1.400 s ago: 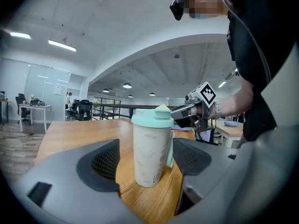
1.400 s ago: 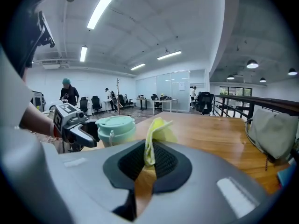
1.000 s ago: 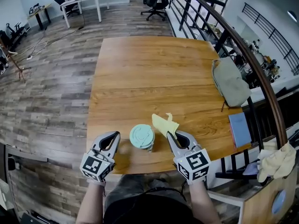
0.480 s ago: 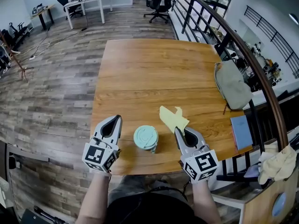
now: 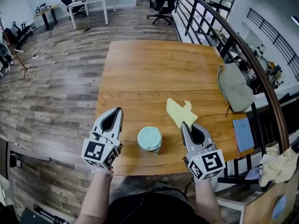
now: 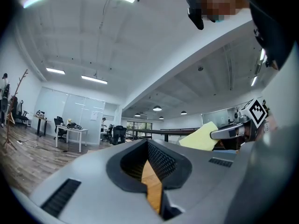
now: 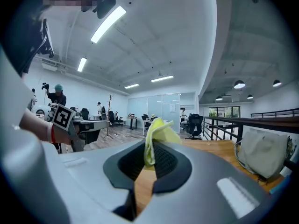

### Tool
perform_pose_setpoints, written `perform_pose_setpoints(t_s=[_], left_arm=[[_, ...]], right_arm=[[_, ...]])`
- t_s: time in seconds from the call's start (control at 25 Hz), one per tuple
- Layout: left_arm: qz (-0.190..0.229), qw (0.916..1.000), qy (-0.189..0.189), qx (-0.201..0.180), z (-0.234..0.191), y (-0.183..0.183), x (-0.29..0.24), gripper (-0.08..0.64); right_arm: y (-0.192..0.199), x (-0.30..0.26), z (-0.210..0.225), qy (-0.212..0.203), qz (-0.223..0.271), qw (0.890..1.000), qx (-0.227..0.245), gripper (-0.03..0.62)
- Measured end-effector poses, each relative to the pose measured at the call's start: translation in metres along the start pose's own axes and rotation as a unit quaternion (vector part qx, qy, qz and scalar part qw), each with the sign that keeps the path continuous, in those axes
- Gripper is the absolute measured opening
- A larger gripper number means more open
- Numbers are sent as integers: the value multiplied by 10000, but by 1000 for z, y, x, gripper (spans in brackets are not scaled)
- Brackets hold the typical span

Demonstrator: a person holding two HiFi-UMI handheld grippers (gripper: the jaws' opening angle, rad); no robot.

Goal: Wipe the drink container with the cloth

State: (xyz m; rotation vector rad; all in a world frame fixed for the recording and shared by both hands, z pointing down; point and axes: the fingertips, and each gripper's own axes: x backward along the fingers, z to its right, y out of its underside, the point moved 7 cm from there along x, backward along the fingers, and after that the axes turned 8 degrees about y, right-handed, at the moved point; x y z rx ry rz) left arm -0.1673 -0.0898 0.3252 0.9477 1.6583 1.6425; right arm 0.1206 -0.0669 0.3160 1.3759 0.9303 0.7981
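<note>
A pale green drink container (image 5: 150, 139) with a lid stands on the wooden table (image 5: 154, 69) near its front edge, between my two grippers. My left gripper (image 5: 117, 112) hovers to its left, tilted upward, jaws shut with nothing between them (image 6: 150, 164). To the container's right my right gripper (image 5: 183, 125) is shut on a yellow cloth (image 5: 180, 112), which sticks up from the jaw tips (image 7: 156, 134). The cloth (image 6: 201, 140) also shows in the left gripper view. The container is hidden in both gripper views.
A grey-green bag (image 5: 236, 87) lies at the table's right edge, against a curved railing (image 5: 254, 64). A blue notebook (image 5: 243, 133) sits at the front right corner. Desks and office chairs (image 5: 161, 1) stand on the wood floor beyond.
Both grippers have risen and drawn apart from the container. The right one has carried the yellow cloth up and to the right. The container has stayed put.
</note>
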Motion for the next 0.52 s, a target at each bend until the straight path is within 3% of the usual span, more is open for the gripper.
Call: perform_pose_setpoints(t_s=[0.52], left_arm=[[-22, 10000, -40, 14, -1, -5, 6, -3]], right_arm=[[0, -4, -3, -73, 117, 9997, -180, 23]])
